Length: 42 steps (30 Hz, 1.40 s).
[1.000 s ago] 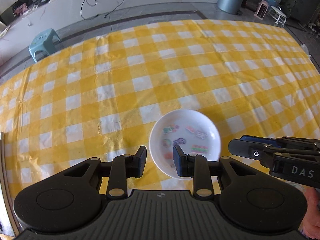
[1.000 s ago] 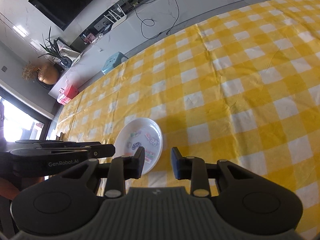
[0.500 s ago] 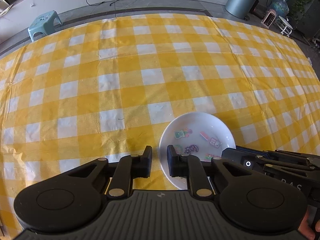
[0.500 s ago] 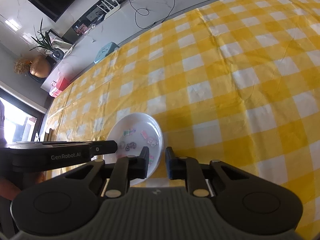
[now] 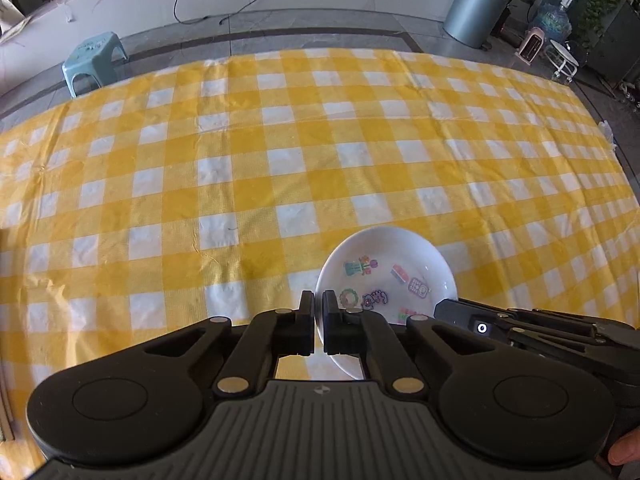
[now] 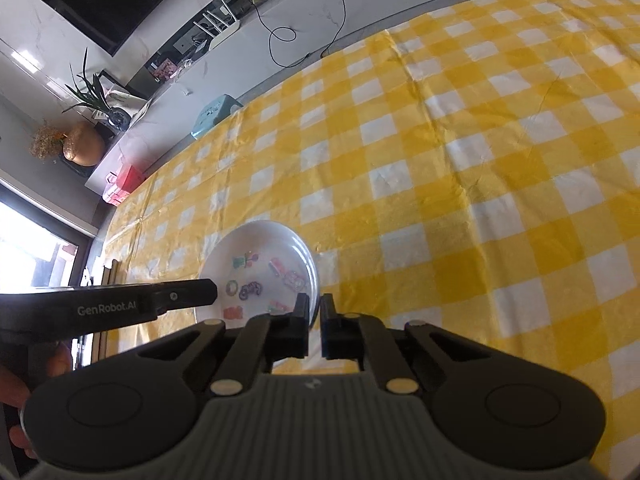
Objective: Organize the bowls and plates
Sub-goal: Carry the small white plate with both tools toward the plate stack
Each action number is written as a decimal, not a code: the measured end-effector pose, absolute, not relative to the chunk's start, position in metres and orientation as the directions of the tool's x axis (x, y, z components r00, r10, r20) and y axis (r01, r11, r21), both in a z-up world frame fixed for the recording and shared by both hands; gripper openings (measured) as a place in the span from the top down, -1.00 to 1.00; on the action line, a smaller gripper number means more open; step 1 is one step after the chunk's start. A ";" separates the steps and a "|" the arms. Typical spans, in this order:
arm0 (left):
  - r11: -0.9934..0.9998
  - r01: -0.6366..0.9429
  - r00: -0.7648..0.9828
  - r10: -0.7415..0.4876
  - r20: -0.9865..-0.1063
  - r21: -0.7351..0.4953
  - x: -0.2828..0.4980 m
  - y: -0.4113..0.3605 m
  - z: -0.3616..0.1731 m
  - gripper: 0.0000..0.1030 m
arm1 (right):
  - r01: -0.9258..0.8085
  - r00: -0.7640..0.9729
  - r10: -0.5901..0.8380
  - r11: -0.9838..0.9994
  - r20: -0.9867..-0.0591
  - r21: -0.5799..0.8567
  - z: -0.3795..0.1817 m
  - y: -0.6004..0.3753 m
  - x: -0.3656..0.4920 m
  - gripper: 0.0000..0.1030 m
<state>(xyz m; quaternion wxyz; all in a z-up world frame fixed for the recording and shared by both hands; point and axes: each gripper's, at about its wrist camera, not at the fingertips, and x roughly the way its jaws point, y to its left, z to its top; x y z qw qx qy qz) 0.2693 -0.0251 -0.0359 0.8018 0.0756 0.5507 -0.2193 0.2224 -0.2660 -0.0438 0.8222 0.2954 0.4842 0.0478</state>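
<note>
A white bowl point(image 5: 386, 276) with small coloured cartoon prints inside is held over the yellow-and-white checked tablecloth point(image 5: 240, 184). My left gripper point(image 5: 318, 314) is shut on its left rim. My right gripper point(image 6: 315, 316) is shut on its right rim; the bowl shows in the right wrist view point(image 6: 260, 272) too. Each gripper appears in the other's view: the right one point(image 5: 520, 332) at the bowl's right, the left one point(image 6: 120, 304) at its left. The bowl's near edge is hidden behind the fingers.
The checked cloth covers the whole table. Beyond the far edge stand a light blue stool point(image 5: 94, 60) and a grey bin point(image 5: 476, 8). A low counter with a gold vase point(image 6: 82, 144) runs along the wall.
Both grippers have closed from open onto opposite rims of the bowl. The bowl has shifted slightly in view as both cameras tilted up.
</note>
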 end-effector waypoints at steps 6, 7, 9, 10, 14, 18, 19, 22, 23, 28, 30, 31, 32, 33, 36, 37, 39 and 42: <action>0.894 0.433 0.352 -0.288 -0.891 -0.118 0.223 -0.031 0.001 0.96 | 0.204 0.577 0.355 0.809 -0.736 0.551 -0.015 -0.277 0.182 0.97; 0.893 0.434 0.359 -0.293 -0.886 -0.119 0.215 -0.032 0.006 0.96 | 0.204 0.586 0.350 0.809 -0.731 0.551 -0.010 -0.278 0.175 0.97; 0.892 0.437 0.385 -0.304 -0.872 -0.117 0.198 -0.035 0.016 0.96 | 0.204 0.600 0.340 0.810 -0.724 0.550 -0.002 -0.282 0.161 0.97; 0.891 0.438 0.399 -0.308 -0.863 -0.116 0.189 -0.036 0.020 0.96 | 0.205 0.608 0.336 0.808 -0.719 0.552 0.001 -0.283 0.153 0.97; 0.898 0.425 0.443 -0.316 -0.839 -0.114 0.156 -0.042 0.028 0.96 | 0.215 0.630 0.327 0.798 -0.704 0.563 0.012 -0.290 0.125 0.97; 0.906 0.403 0.473 -0.328 -0.818 -0.131 0.127 -0.046 0.030 0.96 | 0.225 0.650 0.298 0.803 -0.699 0.551 0.020 -0.296 0.099 0.97; 0.907 0.398 0.479 -0.331 -0.813 -0.135 0.121 -0.047 0.030 0.96 | 0.227 0.654 0.291 0.805 -0.698 0.549 0.023 -0.298 0.092 0.97; 0.910 0.380 0.490 -0.349 -0.799 -0.165 0.102 -0.049 0.028 0.96 | 0.243 0.664 0.270 0.805 -0.697 0.542 0.026 -0.305 0.075 0.97; 0.910 0.378 0.493 -0.354 -0.795 -0.171 0.097 -0.051 0.027 0.96 | 0.248 0.668 0.263 0.804 -0.696 0.541 0.025 -0.308 0.068 0.97; 0.905 0.348 0.477 -0.396 -0.785 -0.245 0.076 -0.056 0.014 0.96 | 0.277 0.677 0.220 0.808 -0.702 0.520 0.024 -0.323 0.044 0.97; 0.903 0.327 0.467 -0.411 -0.783 -0.278 0.071 -0.058 0.006 0.96 | 0.290 0.677 0.207 0.807 -0.706 0.514 0.022 -0.329 0.035 0.97; 0.902 0.320 0.462 -0.415 -0.784 -0.290 0.070 -0.059 0.002 0.96 | 0.296 0.676 0.203 0.806 -0.708 0.513 0.020 -0.332 0.031 0.97; 0.902 0.312 0.457 -0.418 -0.785 -0.299 0.067 -0.060 -0.002 0.96 | 0.303 0.674 0.198 0.805 -0.712 0.510 0.018 -0.335 0.027 0.96; 0.902 0.305 0.453 -0.419 -0.787 -0.305 0.064 -0.061 -0.007 0.96 | 0.309 0.671 0.192 0.805 -0.716 0.506 0.016 -0.336 0.024 0.96; 0.907 0.283 0.439 -0.412 -0.798 -0.312 0.057 -0.064 -0.021 0.96 | 0.325 0.656 0.182 0.808 -0.733 0.491 0.007 -0.339 0.018 0.96; 0.909 0.273 0.429 -0.408 -0.806 -0.315 0.057 -0.064 -0.026 0.96 | 0.326 0.650 0.182 0.810 -0.738 0.487 0.004 -0.339 0.017 0.95; 0.913 0.255 0.409 -0.400 -0.820 -0.318 0.056 -0.062 -0.036 0.96 | 0.330 0.638 0.181 0.814 -0.749 0.478 -0.002 -0.338 0.016 0.94; 0.922 0.221 0.391 -0.382 -0.837 -0.318 0.056 -0.060 -0.048 0.96 | 0.335 0.617 0.189 0.815 -0.764 0.473 -0.012 -0.334 0.016 0.94</action>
